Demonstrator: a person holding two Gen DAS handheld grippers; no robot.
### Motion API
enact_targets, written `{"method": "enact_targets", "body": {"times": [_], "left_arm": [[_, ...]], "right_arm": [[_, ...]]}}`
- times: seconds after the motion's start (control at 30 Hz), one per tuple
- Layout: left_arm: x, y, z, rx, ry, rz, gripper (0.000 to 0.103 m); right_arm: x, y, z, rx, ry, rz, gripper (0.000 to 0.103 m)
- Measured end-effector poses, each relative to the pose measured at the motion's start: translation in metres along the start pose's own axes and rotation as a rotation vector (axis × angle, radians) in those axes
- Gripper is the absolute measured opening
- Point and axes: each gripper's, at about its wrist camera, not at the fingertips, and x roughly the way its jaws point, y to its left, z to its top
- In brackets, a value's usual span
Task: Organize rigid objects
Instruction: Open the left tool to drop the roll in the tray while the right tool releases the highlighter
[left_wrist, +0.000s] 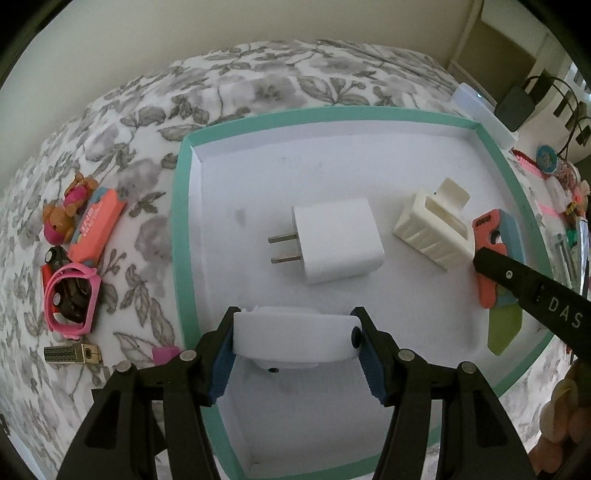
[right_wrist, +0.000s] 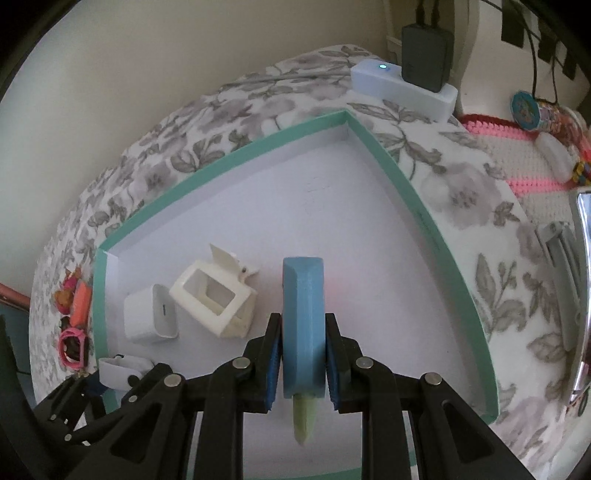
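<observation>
Left gripper (left_wrist: 295, 347) pinches a white block (left_wrist: 291, 341) low over the tray's (left_wrist: 181, 221) near edge — right gripper (right_wrist: 301, 363) clamps a blue toy knife (right_wrist: 303, 325) mid-tray, beside the white charger (left_wrist: 338, 240) and clip (left_wrist: 432, 230).

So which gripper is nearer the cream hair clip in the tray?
Right. The right gripper, holding the blue toy, sits just beside the hair clip; the left gripper is further off, past the charger.

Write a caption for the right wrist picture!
Right gripper clamps blue plastic toy over teal-rimmed white tray.
</observation>
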Motion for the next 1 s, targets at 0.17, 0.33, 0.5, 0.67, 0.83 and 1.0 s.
{"method": "enact_targets", "body": {"times": [0.17,0.33,0.5,0.67,0.83,1.0], "left_arm": [[-0.002,-0.001,0.000,0.005,-0.002,-0.009,0.064],[-0.014,0.002,0.001,-0.001,-0.010,-0.028,0.066],[-0.041,0.016,0.008,-0.039,-0.065,-0.044,0.066],[-0.072,0.037,0.013,-0.101,-0.134,-0.063,0.066],[-0.102,0.071,0.014,-0.186,-0.208,-0.058,0.066],[-0.116,0.113,0.012,-0.273,-0.249,-0.030,0.066]], "right_arm": [[-0.002,0.002,0.001,-0.008,0.013,-0.013,0.023],[-0.015,0.006,0.005,-0.020,-0.010,-0.043,0.030],[-0.041,0.013,0.009,-0.043,-0.072,-0.044,0.033],[-0.072,0.028,0.010,-0.080,-0.142,-0.031,0.033],[-0.098,0.043,0.009,-0.115,-0.203,-0.011,0.033],[-0.105,0.062,0.002,-0.165,-0.226,-0.001,0.033]]}}
